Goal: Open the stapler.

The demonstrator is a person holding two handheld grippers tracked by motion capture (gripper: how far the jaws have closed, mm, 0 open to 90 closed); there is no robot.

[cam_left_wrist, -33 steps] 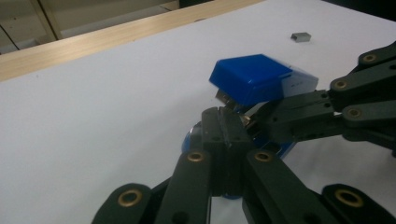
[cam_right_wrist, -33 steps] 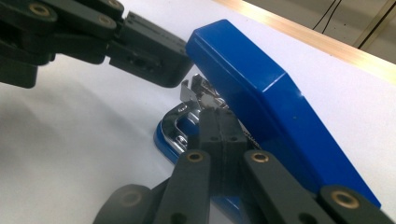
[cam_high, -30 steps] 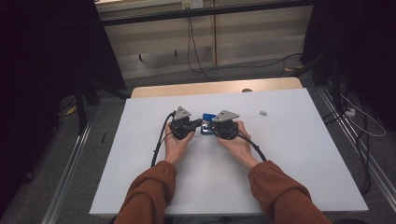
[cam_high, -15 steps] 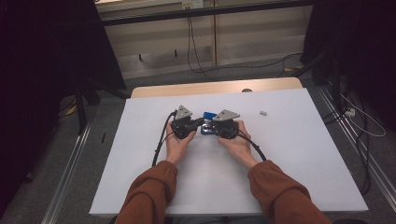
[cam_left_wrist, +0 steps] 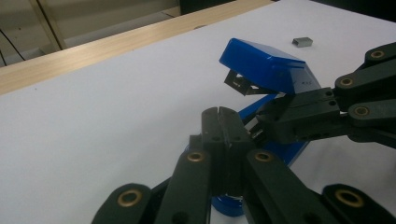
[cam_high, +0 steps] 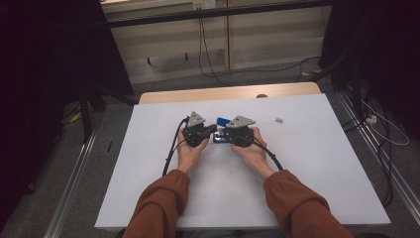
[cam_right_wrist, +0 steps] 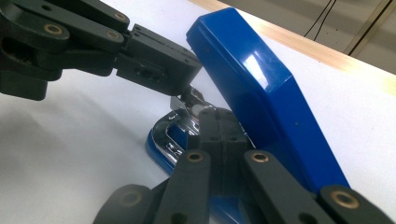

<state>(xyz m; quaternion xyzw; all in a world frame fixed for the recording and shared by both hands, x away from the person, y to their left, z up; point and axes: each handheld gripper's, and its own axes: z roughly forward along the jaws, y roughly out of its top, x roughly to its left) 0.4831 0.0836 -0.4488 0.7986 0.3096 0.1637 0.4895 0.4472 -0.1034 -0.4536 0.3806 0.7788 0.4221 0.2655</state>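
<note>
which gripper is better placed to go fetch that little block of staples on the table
Probably the right. The staple block lies on the white table to the right of the right gripper, apart from the blue stapler. The left gripper sits farther away.

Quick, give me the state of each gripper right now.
Left gripper: jaws shut, tips at the open blue stapler; a grip cannot be told.
Right gripper: jaws shut, tips inside the stapler over its metal track; a grip cannot be told.

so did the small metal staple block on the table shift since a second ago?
No. In the high view the staple block sits at the same spot near the wooden table edge, right of the blue stapler.
</note>
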